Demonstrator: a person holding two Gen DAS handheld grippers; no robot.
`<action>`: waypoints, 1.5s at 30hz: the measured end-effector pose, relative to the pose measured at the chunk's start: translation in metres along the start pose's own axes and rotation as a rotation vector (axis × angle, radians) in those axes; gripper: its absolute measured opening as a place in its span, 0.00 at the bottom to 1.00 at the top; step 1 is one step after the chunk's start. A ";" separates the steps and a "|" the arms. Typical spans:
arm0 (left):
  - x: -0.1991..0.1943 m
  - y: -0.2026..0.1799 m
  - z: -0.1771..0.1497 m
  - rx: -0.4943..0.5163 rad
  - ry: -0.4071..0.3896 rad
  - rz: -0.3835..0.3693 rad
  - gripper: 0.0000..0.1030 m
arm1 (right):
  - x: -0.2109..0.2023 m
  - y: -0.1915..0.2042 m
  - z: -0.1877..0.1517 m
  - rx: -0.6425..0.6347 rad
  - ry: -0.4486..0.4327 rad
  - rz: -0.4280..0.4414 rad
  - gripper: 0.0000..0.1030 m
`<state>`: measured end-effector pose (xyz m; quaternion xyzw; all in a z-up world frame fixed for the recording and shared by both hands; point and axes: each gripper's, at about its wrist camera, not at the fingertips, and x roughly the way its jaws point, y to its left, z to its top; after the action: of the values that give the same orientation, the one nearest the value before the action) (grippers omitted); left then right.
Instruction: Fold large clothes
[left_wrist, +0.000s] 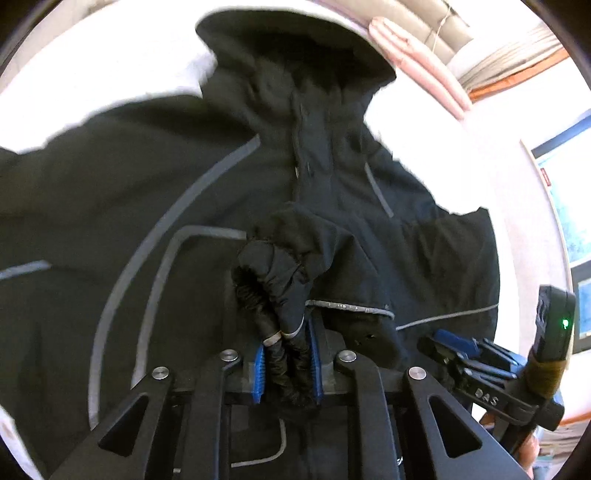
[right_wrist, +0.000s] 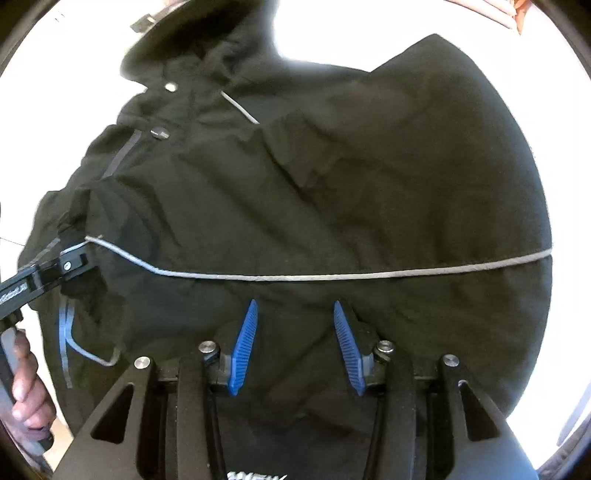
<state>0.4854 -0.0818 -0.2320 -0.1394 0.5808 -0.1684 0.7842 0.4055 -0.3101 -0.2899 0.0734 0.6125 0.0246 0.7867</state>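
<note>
A large black hooded jacket (left_wrist: 155, 192) with grey reflective piping lies spread on a white surface (left_wrist: 110, 62), hood at the far end. My left gripper (left_wrist: 286, 332) is shut on the jacket's sleeve cuff (left_wrist: 280, 280), bunched elastic between the blue pads, held over the jacket's chest. In the right wrist view the jacket (right_wrist: 369, 184) fills the frame. My right gripper (right_wrist: 293, 314) is open and empty just above the jacket body, below the grey piping line (right_wrist: 369, 275). The left gripper (right_wrist: 70, 264) shows at the left edge, holding the sleeve.
The white surface (right_wrist: 314, 37) extends around the jacket. A pink folded item (left_wrist: 417, 55) lies beyond the hood at the far right. The right gripper (left_wrist: 480, 362) shows at the lower right of the left wrist view. A window (left_wrist: 569, 206) is at the right.
</note>
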 end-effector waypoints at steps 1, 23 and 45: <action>-0.012 0.002 0.004 -0.005 -0.027 0.001 0.18 | -0.007 0.000 0.000 -0.005 -0.011 0.007 0.47; -0.088 0.090 -0.006 -0.027 -0.096 0.255 0.53 | 0.011 0.029 0.010 -0.045 0.058 -0.147 0.55; -0.078 0.076 -0.033 -0.044 -0.035 0.107 0.57 | 0.024 0.109 -0.016 -0.195 0.117 -0.043 0.58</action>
<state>0.4406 0.0190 -0.2055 -0.1283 0.5770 -0.1112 0.7989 0.4012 -0.1982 -0.3014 -0.0182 0.6535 0.0713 0.7534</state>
